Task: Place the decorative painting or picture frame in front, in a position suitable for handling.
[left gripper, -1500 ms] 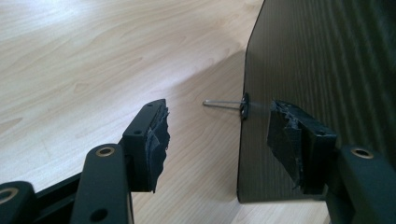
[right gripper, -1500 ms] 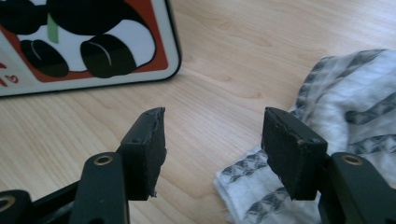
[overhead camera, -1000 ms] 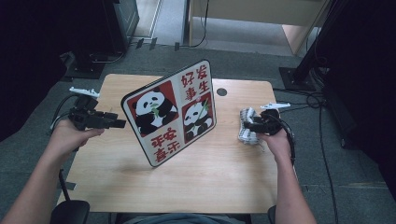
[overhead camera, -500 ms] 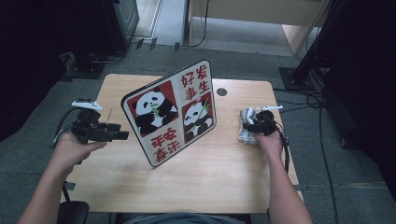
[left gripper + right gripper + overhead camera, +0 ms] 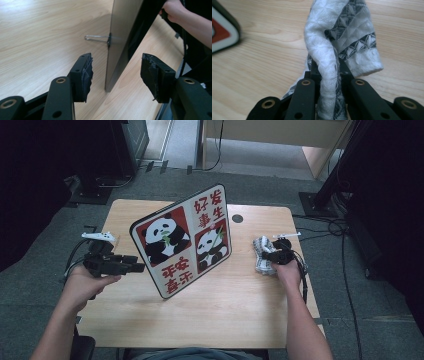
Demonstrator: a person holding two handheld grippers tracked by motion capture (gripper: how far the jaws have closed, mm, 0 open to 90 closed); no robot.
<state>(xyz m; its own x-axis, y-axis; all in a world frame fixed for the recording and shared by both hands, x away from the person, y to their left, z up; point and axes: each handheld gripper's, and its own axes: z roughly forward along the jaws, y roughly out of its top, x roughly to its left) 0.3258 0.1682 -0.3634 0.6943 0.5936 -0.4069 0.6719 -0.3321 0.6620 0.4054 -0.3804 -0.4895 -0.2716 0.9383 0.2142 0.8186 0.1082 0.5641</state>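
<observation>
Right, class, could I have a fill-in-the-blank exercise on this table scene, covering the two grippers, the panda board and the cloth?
1. The right gripper is shut on a white and grey patterned ____.
2. The animals pictured on the standing board are ____.
3. The left gripper has its jaws apart, one on each side of the board's ____.
4. The board and the cloth both rest on a ____ table.

Missing words: cloth; pandas; edge; wooden
</observation>
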